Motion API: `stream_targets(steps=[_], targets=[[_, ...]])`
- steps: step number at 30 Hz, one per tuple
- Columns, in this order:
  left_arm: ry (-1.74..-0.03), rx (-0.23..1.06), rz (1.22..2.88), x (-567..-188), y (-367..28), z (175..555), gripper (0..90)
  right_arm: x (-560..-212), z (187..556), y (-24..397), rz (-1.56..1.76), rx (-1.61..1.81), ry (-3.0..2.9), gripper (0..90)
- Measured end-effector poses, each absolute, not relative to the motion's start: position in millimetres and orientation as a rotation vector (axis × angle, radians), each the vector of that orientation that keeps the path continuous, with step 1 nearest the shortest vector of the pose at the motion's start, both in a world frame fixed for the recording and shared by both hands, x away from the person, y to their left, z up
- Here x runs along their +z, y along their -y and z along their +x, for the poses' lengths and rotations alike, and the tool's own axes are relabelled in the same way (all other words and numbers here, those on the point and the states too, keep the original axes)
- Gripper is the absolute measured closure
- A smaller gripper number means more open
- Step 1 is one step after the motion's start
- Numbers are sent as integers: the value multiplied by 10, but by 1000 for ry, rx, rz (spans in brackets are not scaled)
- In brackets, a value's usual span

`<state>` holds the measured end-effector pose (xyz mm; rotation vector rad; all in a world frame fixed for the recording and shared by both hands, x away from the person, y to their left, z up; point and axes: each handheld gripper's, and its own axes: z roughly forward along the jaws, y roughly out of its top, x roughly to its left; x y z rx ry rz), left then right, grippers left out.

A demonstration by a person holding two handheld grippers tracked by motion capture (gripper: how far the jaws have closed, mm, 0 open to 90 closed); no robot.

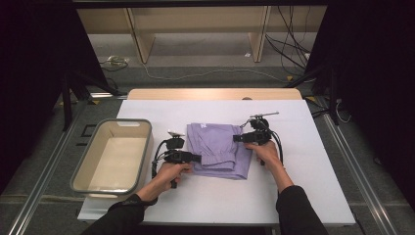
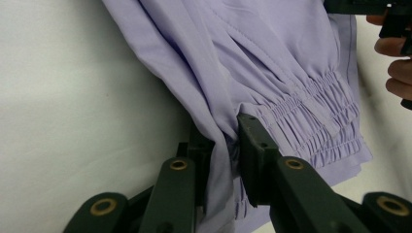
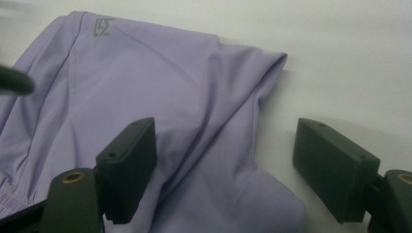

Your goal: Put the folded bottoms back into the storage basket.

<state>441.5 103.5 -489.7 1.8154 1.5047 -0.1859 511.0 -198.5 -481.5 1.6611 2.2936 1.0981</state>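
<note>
Bin (image 1: 111, 155) sits at the table's (image 1: 313, 186) left edge, nothing in it as far as I can see. Folded lilac garment (image 1: 219, 148) lies mid-table, just right of the bin, flat.

Left hand-held gripper (image 1: 196, 158): jaws clamped on the garment's left edge near the elastic cuff (image 2: 311, 121). The bite looks thin, only a pinch of gathered fabric (image 2: 228, 145). Risk: a lift or pull lets that pinch slide out, or drags just the top layer and the fold opens.

Right hand-held gripper (image 1: 237, 138): jaws wide apart, holding nothing. One pad (image 3: 128, 167) is over the cloth, the other (image 3: 333, 167) over bare table past the right fold (image 3: 269, 73). Risk: closing from here grabs one layer, or nothing, and bunches the edge.

If the left lifts while the right has no hold, the garment likely hangs lopsided and unfolds on the way to the bin.
</note>
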Motion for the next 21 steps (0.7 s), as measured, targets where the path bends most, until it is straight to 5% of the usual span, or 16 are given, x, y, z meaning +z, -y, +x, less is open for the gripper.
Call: stream_targets(steps=[21], targets=[[-1482,-205,1832,-4883,-1036,4355,784,-4821,5126,1894,1671,1126,-2358,501]])
